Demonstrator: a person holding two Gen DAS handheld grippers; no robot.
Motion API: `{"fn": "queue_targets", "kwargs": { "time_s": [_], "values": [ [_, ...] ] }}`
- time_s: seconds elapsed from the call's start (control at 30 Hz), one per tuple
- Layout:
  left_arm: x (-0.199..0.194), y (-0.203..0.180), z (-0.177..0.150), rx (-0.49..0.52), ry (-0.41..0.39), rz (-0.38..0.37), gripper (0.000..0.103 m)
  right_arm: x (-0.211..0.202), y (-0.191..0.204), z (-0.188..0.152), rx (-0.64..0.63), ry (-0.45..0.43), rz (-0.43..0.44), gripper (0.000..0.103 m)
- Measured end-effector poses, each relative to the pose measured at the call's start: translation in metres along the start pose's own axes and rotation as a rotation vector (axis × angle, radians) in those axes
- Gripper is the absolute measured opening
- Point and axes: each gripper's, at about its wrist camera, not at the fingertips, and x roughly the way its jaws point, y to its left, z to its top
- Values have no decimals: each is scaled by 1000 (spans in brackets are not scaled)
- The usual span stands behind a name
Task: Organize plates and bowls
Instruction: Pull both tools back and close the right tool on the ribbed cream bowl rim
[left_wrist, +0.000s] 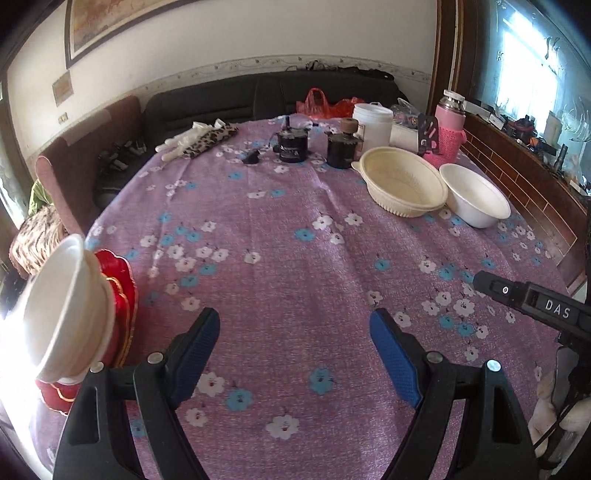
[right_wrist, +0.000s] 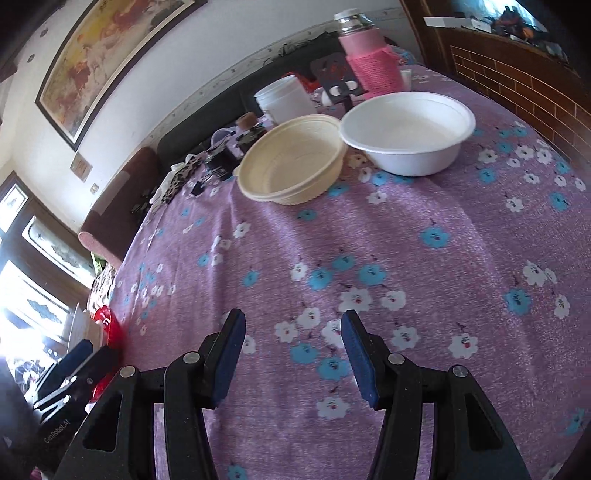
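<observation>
My left gripper (left_wrist: 294, 321) hangs open over the purple flowered tablecloth (left_wrist: 288, 240) with nothing between its blue pads. To its left, stacked white bowls (left_wrist: 62, 314) rest on red gold-rimmed plates (left_wrist: 120, 291) at the table's edge. A cream bowl (left_wrist: 402, 184) and a white bowl (left_wrist: 474, 195) stand side by side at the far right. In the right wrist view my right gripper (right_wrist: 293, 321) is also open and empty above the cloth, well short of the cream bowl (right_wrist: 291, 162) and the white bowl (right_wrist: 406, 129). The red plates (right_wrist: 107, 325) show at the lower left.
Behind the bowls stand a pink thermos (left_wrist: 448, 122), a white tub (left_wrist: 373, 123) and two black jars (left_wrist: 291, 144). A leopard-print cloth (left_wrist: 212, 138) lies at the back left. A dark sofa (left_wrist: 221, 103) and a wooden ledge (left_wrist: 524, 184) border the table.
</observation>
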Motion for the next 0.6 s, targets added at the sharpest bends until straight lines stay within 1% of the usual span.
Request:
{"fn": "queue_targets", "kwargs": {
  "time_s": [0.1,0.23,0.3,0.47,0.53,0.6],
  "values": [
    [19,-6,-1,5,20,11,83,3,-19,11,63,-13,-3,58],
    [39,-5,-4,-4,48,22,83,10,-34,33,151,-44,23,58],
    [48,-3,-6,-9,64,23,83,18,-38,47,201,-59,41,61],
    [68,3,-12,-28,116,23,83,46,-37,79,291,-70,78,61],
    [74,7,-14,-41,133,16,83,58,-34,90,317,-71,79,62],
    [81,10,-18,-54,157,4,82,71,-30,99,336,-63,61,64]
  ]
}}
